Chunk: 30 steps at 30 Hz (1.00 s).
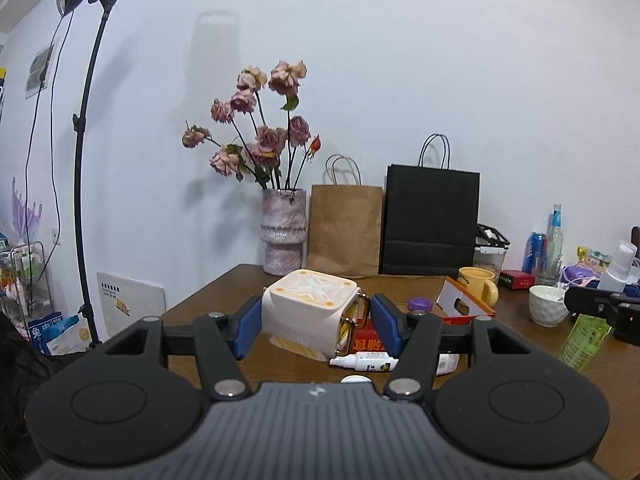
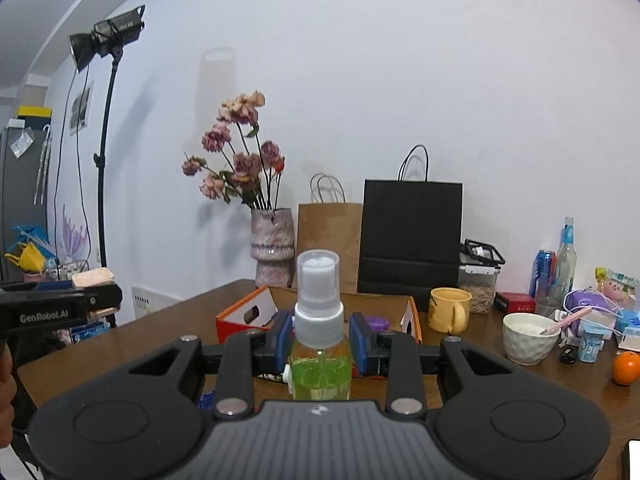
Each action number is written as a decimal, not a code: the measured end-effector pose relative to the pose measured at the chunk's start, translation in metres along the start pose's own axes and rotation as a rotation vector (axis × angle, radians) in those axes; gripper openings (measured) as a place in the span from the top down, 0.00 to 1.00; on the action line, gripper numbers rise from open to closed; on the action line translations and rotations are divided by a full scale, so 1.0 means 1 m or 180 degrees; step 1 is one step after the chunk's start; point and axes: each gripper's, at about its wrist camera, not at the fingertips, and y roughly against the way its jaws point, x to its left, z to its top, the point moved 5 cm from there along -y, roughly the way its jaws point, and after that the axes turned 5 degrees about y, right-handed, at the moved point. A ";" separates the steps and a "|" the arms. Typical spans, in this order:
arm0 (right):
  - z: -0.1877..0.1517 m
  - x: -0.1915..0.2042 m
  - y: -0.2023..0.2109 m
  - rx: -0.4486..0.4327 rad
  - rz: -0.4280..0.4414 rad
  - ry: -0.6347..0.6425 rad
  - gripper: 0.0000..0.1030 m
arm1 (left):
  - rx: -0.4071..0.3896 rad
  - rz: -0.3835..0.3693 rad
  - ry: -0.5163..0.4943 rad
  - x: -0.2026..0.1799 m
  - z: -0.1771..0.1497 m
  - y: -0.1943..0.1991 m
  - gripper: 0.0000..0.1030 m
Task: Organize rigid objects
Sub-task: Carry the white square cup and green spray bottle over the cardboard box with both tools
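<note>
Left wrist view: a brown table is filling the lower half of the frame, backed by a white wall. A lamp stand is standing at upper left. A vase is holding dried roses at centre; a brown bag and a black bag are leaning on the wall to its right. The left gripper is clamping a cream cube at lower centre, above the table. An orange box is lying open just right of it, beside a yellow mug. A white bowl is sitting at right.

Right wrist view: the right gripper is clamping a spray bottle holding green liquid, at lower centre. The orange box is lying open behind it; its contents cannot be told. The bowl is holding a pink utensil. A clear jar is holding brownish grains. An orange is resting at far right.
</note>
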 end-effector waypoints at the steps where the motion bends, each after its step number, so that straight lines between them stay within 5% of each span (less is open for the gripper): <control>1: 0.000 0.001 0.003 -0.0008 -0.0001 0.0006 0.71 | -0.0008 -0.0015 -0.0005 0.000 0.000 0.003 0.42; 15: 0.001 0.002 -0.010 0.0017 0.0044 0.0022 0.71 | 0.0012 -0.0037 -0.0019 -0.003 -0.001 -0.004 0.42; 30: 0.018 -0.017 -0.089 0.0082 0.0069 0.0007 0.71 | 0.0099 -0.0024 -0.0065 -0.005 0.012 -0.083 0.42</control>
